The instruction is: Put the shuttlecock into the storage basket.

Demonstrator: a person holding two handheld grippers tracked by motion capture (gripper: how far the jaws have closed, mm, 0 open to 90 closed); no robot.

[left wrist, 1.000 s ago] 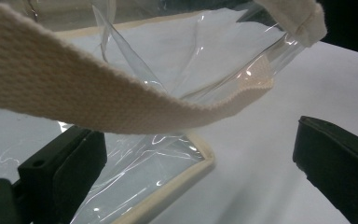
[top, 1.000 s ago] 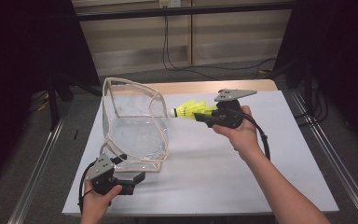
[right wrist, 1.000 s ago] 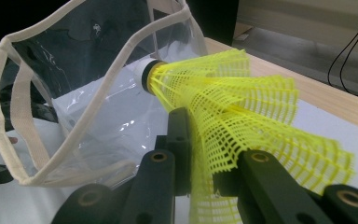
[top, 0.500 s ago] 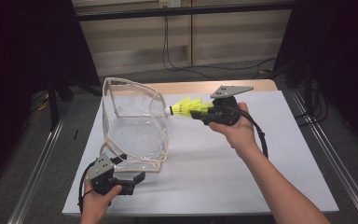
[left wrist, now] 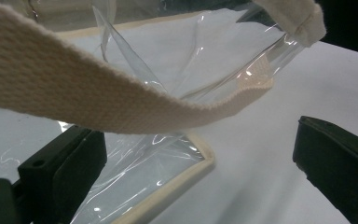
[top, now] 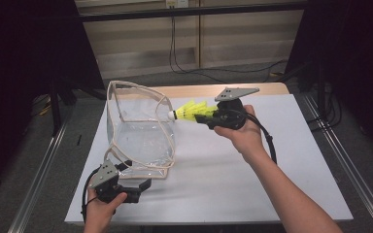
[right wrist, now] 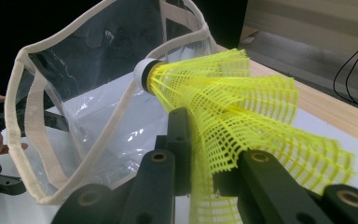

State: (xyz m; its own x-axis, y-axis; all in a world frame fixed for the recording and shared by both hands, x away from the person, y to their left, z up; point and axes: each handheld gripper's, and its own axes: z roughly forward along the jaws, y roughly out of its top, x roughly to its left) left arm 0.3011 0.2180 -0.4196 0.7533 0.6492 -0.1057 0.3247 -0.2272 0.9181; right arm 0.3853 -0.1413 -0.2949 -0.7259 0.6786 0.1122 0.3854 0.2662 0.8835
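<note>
From the high view, a clear bag [top: 141, 128] with cream trim stands on the white surface [top: 281, 165], its mouth turned toward 3 o'clock; the right tongs [top: 209, 118], held in the air just at 3 o'clock of that mouth, are clenched on a yellow shuttlecock [top: 190, 111] whose white cork [top: 172, 115] reaches the bag's rim. The left tongs [top: 143, 185] sit low on the surface at 6 o'clock of the bag, next to its bottom corner. In the left gripper view, the two black jaws stand wide apart, released, with the bag's trimmed bottom edge [left wrist: 177, 182] lying between them, nearer the jaw at 8 o'clock, and a cream strap [left wrist: 74, 93] sagging across above; whether that jaw touches the plastic I cannot tell. In the right gripper view, the jaws pinch the shuttlecock's [right wrist: 233, 116] mesh skirt, the cork [right wrist: 143, 74] pointing toward 11 o'clock, right at the bag's [right wrist: 88, 93] open rim
</note>
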